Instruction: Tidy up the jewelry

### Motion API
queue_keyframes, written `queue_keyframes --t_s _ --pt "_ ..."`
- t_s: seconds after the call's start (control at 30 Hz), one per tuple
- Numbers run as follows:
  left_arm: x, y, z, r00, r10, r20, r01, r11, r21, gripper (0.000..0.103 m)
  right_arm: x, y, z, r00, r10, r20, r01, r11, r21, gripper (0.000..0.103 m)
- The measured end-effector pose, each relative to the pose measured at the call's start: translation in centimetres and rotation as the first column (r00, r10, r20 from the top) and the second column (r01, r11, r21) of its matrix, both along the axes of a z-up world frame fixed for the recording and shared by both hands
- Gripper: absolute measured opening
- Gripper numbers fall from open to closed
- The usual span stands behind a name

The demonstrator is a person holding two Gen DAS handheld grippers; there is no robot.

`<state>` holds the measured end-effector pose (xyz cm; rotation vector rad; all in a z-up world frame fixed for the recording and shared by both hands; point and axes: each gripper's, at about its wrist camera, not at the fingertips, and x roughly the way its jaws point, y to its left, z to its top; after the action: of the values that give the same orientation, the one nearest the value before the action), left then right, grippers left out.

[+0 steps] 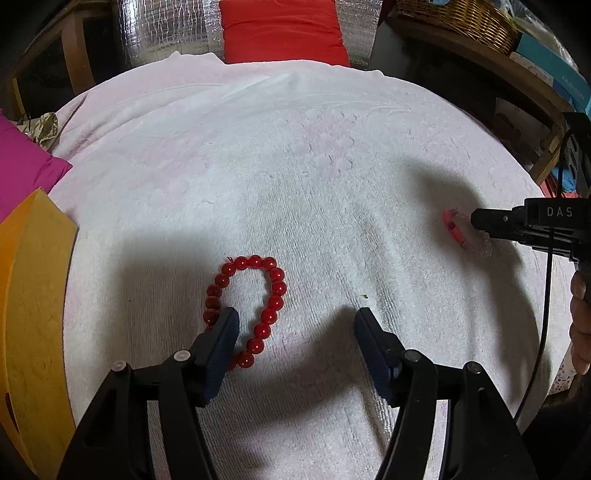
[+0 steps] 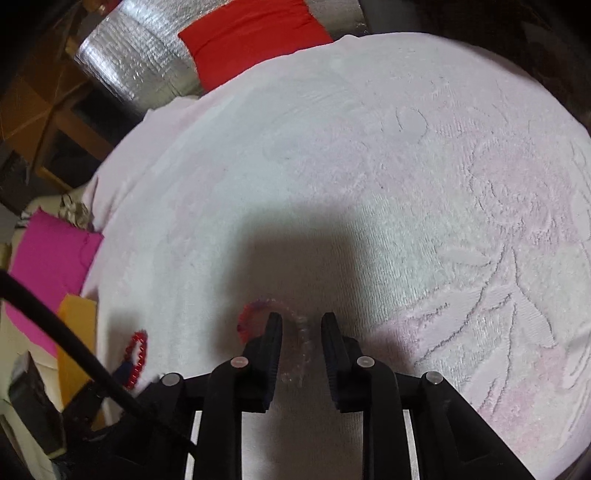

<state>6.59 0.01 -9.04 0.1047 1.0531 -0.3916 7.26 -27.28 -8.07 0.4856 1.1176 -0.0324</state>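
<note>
White towelling covers the surface. Left gripper, fingers wide apart, overlaps the red bead bracelet near the towel's left edge; right gripper straddles the clear-and-pink bracelet, fingers parted.

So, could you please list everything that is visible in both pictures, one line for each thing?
red bead bracelet: 1, red, on the towel, left finger of the left gripper over its near side
pink and clear bracelet: 1, on the towel, at the right gripper's tips
towel: 1, white-pink, covering the surface
tray: 1, yellow, left edge
cloth: 1, magenta, far left
cushion: 1, red, at the back
foil sheet: 1, silver, behind the cushion
basket: 1, wicker, back right
left gripper: 1, black, open
right gripper: 1, black, open around the clear beads
</note>
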Motion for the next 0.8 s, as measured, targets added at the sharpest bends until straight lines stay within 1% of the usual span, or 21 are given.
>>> queue_keyframes --t_s 0.17,0.27,0.43,0.57,0.67,0.7,0.73,0.77,0.8 --pt "0.4 0.7 0.1 1.0 -0.007 -0.015 0.006 0.999 -0.038 0.066 0.0 -0.4 0.0 1.0 0.008 0.005 -0.008 1.0 0.021 0.026" --pt "0.4 1.5 0.4 1.0 -0.005 -0.005 0.004 0.999 -0.049 0.066 0.1 -0.5 0.0 1.0 0.012 0.007 -0.012 0.999 0.031 0.026" --pt "0.5 2.4 0.6 1.0 -0.003 0.003 0.004 0.997 -0.071 0.066 0.6 0.7 0.1 0.999 0.035 0.016 -0.035 0.999 -0.006 0.026" --pt "0.6 2.3 0.2 1.0 -0.024 -0.01 0.024 0.997 -0.07 0.066 0.7 2.1 0.3 0.997 0.079 0.023 -0.077 0.994 -0.078 0.027" --pt "1.0 2.5 -0.1 1.0 -0.024 -0.016 0.023 0.996 -0.085 0.066 0.6 3.5 0.2 0.993 0.114 0.03 -0.107 0.979 -0.174 0.027" --pt "1.0 2.5 -0.2 1.0 -0.025 -0.018 0.024 0.996 -0.09 0.066 0.6 4.3 0.2 0.99 0.135 0.035 -0.123 0.966 -0.229 0.027" --pt "1.1 2.5 -0.2 1.0 -0.027 -0.017 0.025 0.995 -0.094 0.066 0.5 4.8 0.2 0.988 0.151 0.039 -0.135 0.953 -0.272 0.023" --pt "1.2 2.5 -0.3 1.0 -0.026 -0.012 0.025 0.995 -0.094 0.06 0.5 5.2 0.2 0.986 0.162 0.041 -0.142 0.942 -0.303 0.019" --pt "1.3 2.5 -0.4 1.0 -0.026 -0.008 0.025 0.995 -0.094 0.054 0.4 5.9 0.1 0.983 0.18 0.045 -0.152 0.922 -0.355 0.012"
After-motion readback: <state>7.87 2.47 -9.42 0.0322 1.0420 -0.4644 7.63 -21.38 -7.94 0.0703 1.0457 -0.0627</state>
